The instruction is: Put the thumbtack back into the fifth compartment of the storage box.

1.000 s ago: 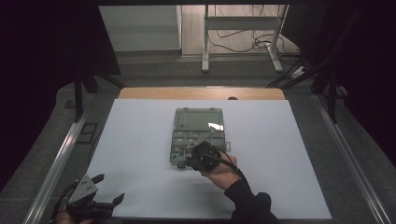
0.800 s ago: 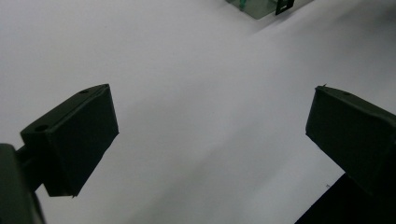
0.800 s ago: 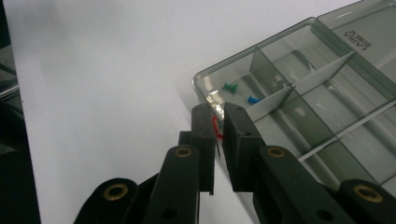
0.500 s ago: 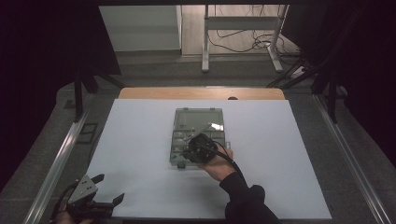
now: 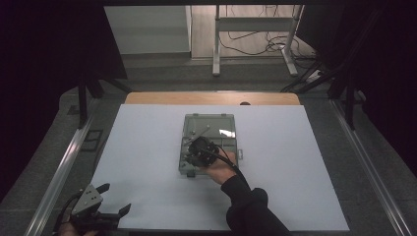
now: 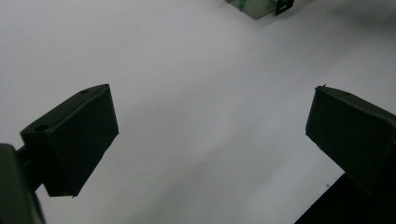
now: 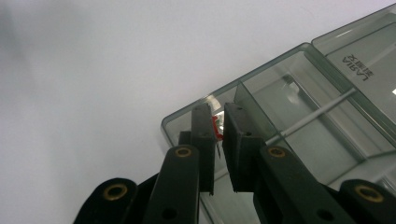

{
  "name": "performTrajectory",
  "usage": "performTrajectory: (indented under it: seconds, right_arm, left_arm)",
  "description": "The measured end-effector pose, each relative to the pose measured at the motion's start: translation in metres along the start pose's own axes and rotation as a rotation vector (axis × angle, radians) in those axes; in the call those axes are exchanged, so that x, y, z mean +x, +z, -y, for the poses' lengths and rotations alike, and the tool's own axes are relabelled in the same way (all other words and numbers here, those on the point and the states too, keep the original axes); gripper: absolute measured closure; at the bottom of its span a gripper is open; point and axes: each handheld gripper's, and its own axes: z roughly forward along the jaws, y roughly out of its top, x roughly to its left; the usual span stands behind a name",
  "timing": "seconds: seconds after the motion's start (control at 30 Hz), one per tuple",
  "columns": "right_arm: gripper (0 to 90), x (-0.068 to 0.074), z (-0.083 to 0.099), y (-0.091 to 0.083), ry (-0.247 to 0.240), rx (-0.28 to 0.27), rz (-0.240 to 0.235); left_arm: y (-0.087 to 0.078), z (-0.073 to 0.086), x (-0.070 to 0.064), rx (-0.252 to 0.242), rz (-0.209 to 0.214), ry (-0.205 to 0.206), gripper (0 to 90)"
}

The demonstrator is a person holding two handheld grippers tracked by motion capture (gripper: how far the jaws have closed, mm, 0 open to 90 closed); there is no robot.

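Right gripper (image 7: 218,140): jaws nearly closed, pinching small red piece (image 7: 215,128) over corner of clear compartment box (image 7: 299,93); high view hides it.
Left gripper (image 6: 210,140): wide apart, holding nothing, box far ahead.

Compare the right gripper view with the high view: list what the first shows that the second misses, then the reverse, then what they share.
Right gripper view alone: a small red item pinched between the nearly closed jaws, a thin white rod lying in a compartment, and mirrored lettering on the lid. High view alone: the left gripper, jaws apart, at the near-left corner of the white sheet, the person's dark sleeve, and the floor cables behind the table. Both share the clear compartment box and the right gripper reaching into its corner.
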Motion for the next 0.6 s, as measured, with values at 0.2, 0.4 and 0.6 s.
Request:
performTrajectory:
  seconds: [0.2,0.4,0.6]
  right_arm:
    - [82.1,0.000,-0.003,0.011,-0.012,0.021,0.004]
    - [76.7,0.001,-0.003,0.014,-0.017,0.021,0.008]
    - [70.4,-0.001,-0.003,0.007,0.000,0.006,0.009]
  left_arm:
    - [0.000,0.000,0.000,0.000,0.001,-0.001,2.8]
    - [0.000,0.000,0.000,0.000,0.001,0.001,2.8]
    - [0.000,0.000,0.000,0.001,0.000,0.003,2.8]
